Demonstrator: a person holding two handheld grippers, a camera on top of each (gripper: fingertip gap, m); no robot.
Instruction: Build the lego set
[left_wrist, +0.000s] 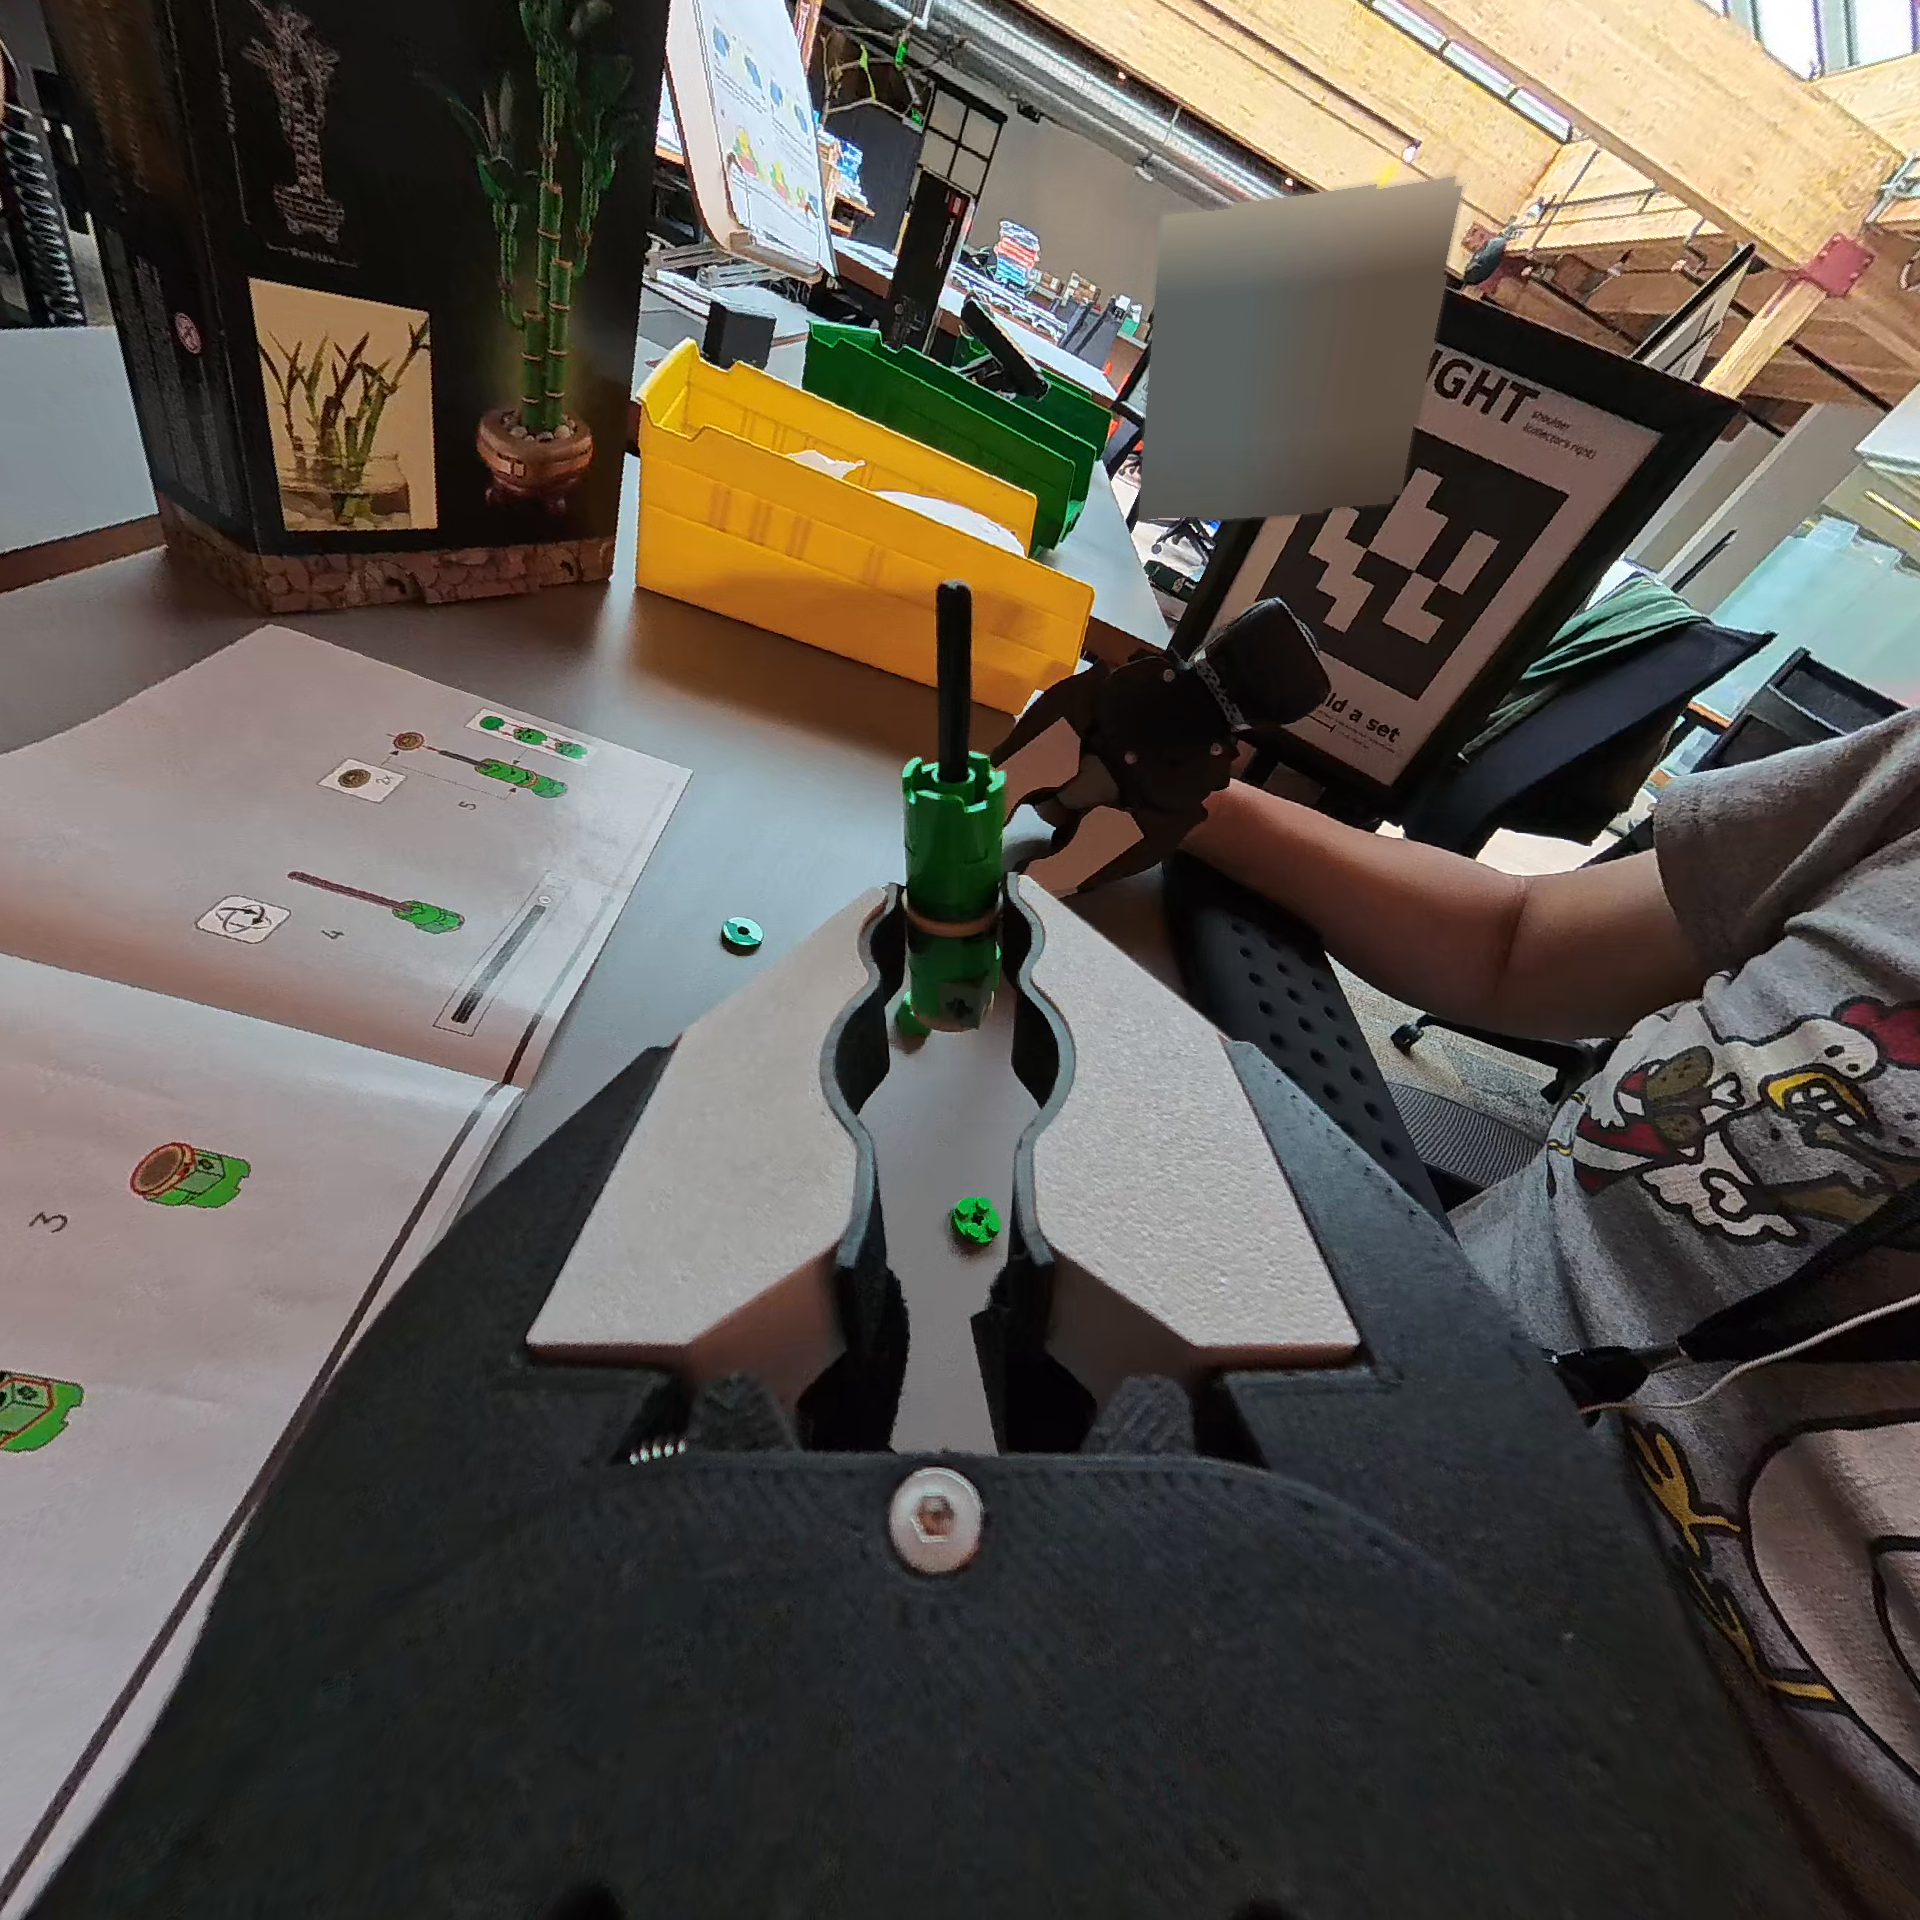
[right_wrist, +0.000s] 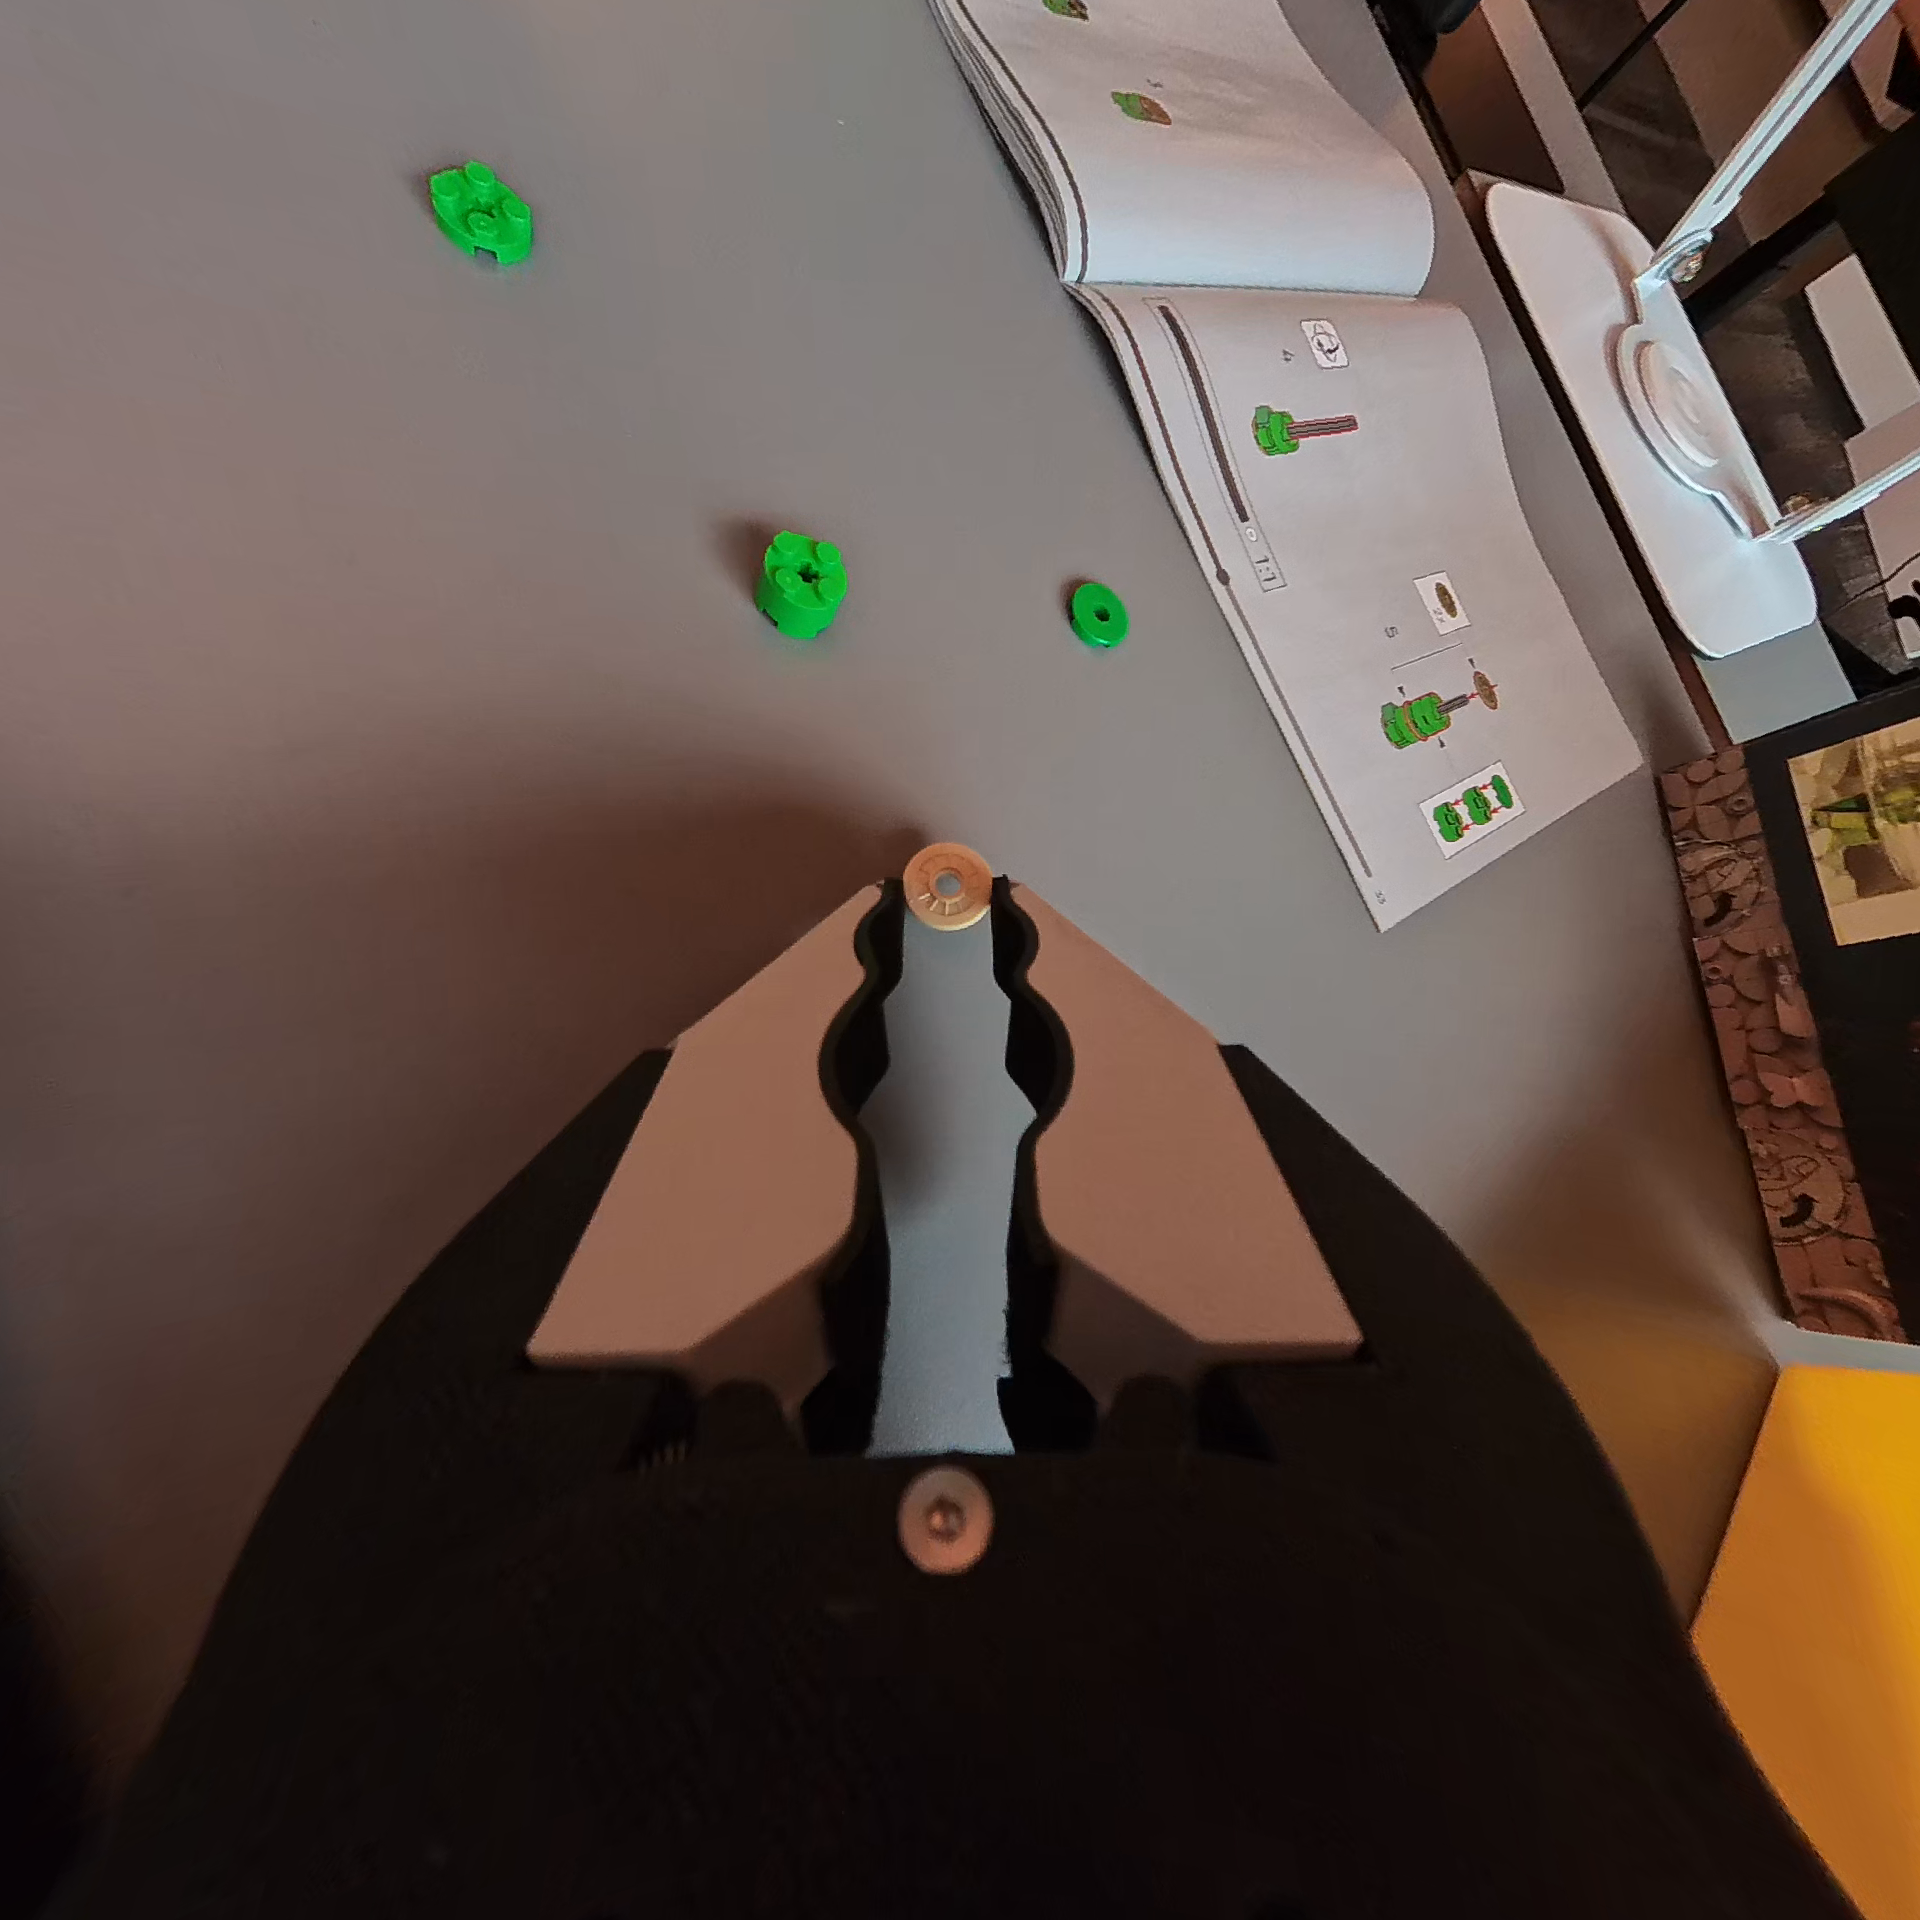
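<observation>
My left gripper (left_wrist: 951, 904) is shut on a green stalk assembly (left_wrist: 951, 847) with a tan ring, held upright; a black axle (left_wrist: 954, 681) sticks out of its top. My right gripper (right_wrist: 945, 888) is shut on a tan round tile (right_wrist: 945, 883) with a centre hole, above the grey table. It also shows in the left wrist view (left_wrist: 1023, 821), just right of the stalk. Loose green pieces lie on the table: a round plate (right_wrist: 480, 213), a round brick (right_wrist: 802, 584), and a flat ring (right_wrist: 1098, 613), which also shows in the left wrist view (left_wrist: 742, 932).
The open instruction booklet (left_wrist: 312, 831) lies on the left, also in the right wrist view (right_wrist: 1351, 520). The set's box (left_wrist: 384, 291), a yellow bin (left_wrist: 831, 540) and a green bin (left_wrist: 956, 416) stand behind. A small green round piece (left_wrist: 975, 1218) lies below my left gripper. A person's arm (left_wrist: 1455, 935) is at right. The gap from one gripper's tips to the other's is roughly 20 cm. The round brick (right_wrist: 802, 584) lies some 6 cm from my right tips, 15 cm from my left tips. Left tips and right tips are each some 15 cm from the round plate (right_wrist: 480, 213). It turns up in the left wrist view (left_wrist: 979, 1218) as well.
</observation>
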